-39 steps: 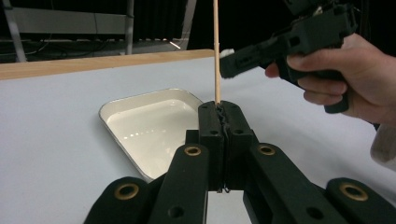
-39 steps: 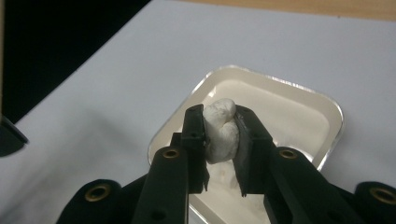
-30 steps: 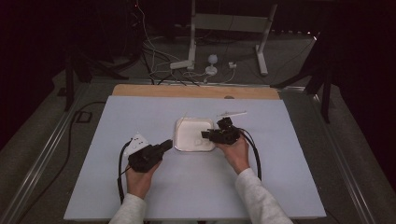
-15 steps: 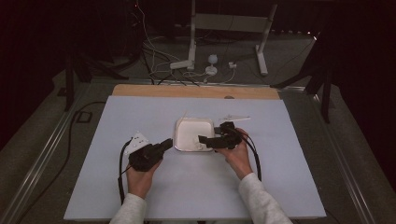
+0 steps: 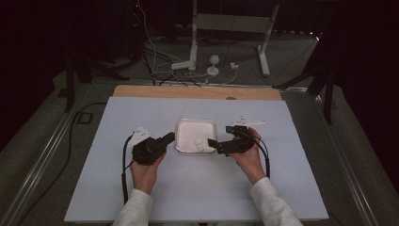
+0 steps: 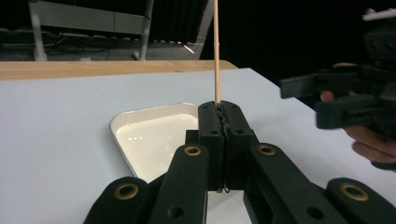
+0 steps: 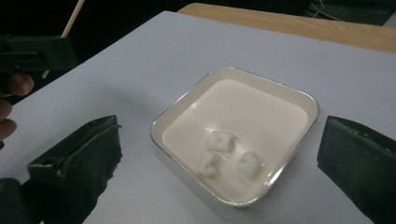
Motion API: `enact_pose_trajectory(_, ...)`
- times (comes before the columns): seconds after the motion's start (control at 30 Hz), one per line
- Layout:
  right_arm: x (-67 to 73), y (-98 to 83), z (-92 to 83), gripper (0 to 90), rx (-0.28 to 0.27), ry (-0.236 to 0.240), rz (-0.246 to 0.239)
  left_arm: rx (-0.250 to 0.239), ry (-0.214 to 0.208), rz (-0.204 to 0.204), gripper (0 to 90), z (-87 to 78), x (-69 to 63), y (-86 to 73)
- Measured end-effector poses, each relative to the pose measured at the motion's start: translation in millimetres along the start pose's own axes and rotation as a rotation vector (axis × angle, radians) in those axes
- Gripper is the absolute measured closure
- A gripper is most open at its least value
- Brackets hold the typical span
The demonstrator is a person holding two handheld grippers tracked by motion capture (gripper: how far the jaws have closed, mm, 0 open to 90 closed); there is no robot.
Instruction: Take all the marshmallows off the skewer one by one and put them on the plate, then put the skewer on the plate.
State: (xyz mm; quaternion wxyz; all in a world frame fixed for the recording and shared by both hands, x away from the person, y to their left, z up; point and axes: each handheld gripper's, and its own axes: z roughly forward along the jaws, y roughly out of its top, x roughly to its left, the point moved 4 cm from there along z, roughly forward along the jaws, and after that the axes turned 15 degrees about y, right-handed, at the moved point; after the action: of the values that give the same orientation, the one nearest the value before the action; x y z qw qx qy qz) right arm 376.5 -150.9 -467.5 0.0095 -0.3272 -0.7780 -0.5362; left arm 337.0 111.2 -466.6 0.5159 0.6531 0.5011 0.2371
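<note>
Three marshmallows (image 7: 227, 156) lay in the near corner of a shallow white tray (image 7: 299, 100) on the worktop (image 5: 117, 188), just ahead of and between the jaws of the right gripper (image 5: 221, 136). That gripper's jaws had just been opening and stood spread wide, with nothing pressed between them; the pieces sat low, inside the tray rim. The left gripper (image 6: 219, 109), jaws pressed together, pinched a thin wooden skewer (image 6: 216, 46) whose long axis rose nearly straight up from the jaw tips. The tray lay just beyond those tips; in the high view it sat between the two grippers, nearer the right. The coming move appears to turn on this: the right gripper is the closer to the marshmallows. The skewer's upper end ran out of the left gripper view, and in the high view the skewer was barely discernible.
</note>
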Motion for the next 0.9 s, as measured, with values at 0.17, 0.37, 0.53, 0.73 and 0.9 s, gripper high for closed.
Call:
enact_pose_trajectory(0.17,1.2,-3.0,-11.1,0.0,-0.016,0.0,-0.009,0.014,0.019,-0.015,89.9,7.4,-1.4,1.9)
enact_pose_trajectory(0.37,3.6,-5.5,-27.7,0.0,-0.035,-0.014,-0.031,0.014,0.028,-0.016,89.9,15.6,-7.4,7.0)
enact_pose_trajectory(0.53,5.1,-9.6,-39.2,0.0,-0.037,-0.021,-0.053,0.019,0.035,-0.01,89.9,23.0,-10.4,8.7)
enact_pose_trajectory(0.73,6.3,-15.9,-54.7,0.0,-0.061,-0.021,-0.061,0.031,0.058,-0.018,89.8,32.9,-10.9,8.2)
enact_pose_trajectory(0.9,3.8,-29.2,-73.1,0.0,-0.083,-0.031,-0.047,0.044,0.071,-0.018,89.7,41.8,-12.9,7.3)
